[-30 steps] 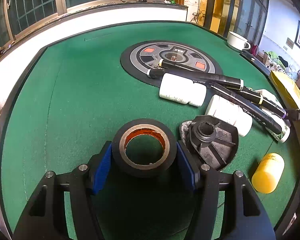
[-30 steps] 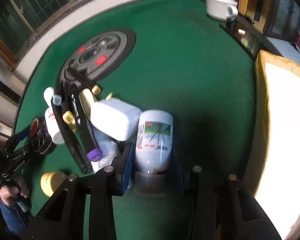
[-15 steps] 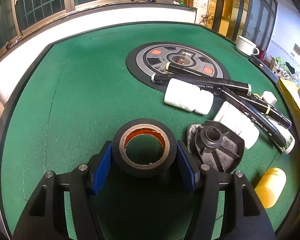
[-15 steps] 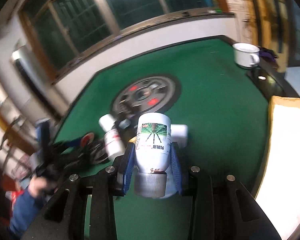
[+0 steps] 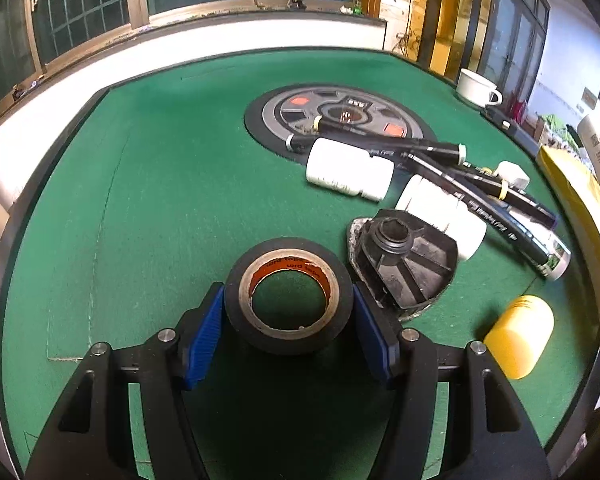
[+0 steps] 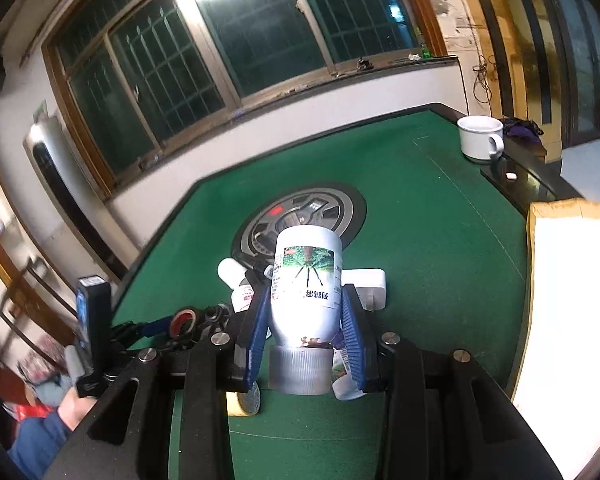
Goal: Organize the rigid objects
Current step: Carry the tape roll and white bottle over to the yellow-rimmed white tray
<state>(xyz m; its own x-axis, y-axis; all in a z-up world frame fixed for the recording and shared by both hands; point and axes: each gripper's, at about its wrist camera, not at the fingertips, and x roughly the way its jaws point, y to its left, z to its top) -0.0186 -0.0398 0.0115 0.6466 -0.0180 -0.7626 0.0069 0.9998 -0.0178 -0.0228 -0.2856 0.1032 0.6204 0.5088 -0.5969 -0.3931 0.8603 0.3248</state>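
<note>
Nearest the left camera, the left gripper (image 5: 288, 316) pinches a roll of black tape (image 5: 288, 294) between its blue ribbed pads, squeezing the outer wall so the open core faces up and shows a tan cardboard ring with an orange printed lining. The roll looks smooth and rubbery, and it sits low over the green felt table (image 5: 140, 200), though whether it touches the felt cannot be told. Just to its right lies a black moulded plastic part (image 5: 406, 264), wedge-shaped with raised ribs and a round socket, close beside the gripper's right finger. Further right a yellow bottle (image 5: 518, 338) lies on its side, apart from the rest. Beyond, a white pill bottle (image 5: 350, 170) and a second white bottle (image 5: 440, 216) lie under several long black marker pens (image 5: 472, 192) crossed in a loose pile, likely the clutter left to sort. A dark round panel (image 5: 340, 116) is set into the felt behind them, and a white mug (image 5: 476, 88) stands at the far edge. In the right camera, the right gripper (image 6: 306, 332) clamps a white labelled bottle (image 6: 308, 284), cap towards the camera, held clear above the table, probably for carrying to the cardboard box (image 6: 572, 280) at the right.
</note>
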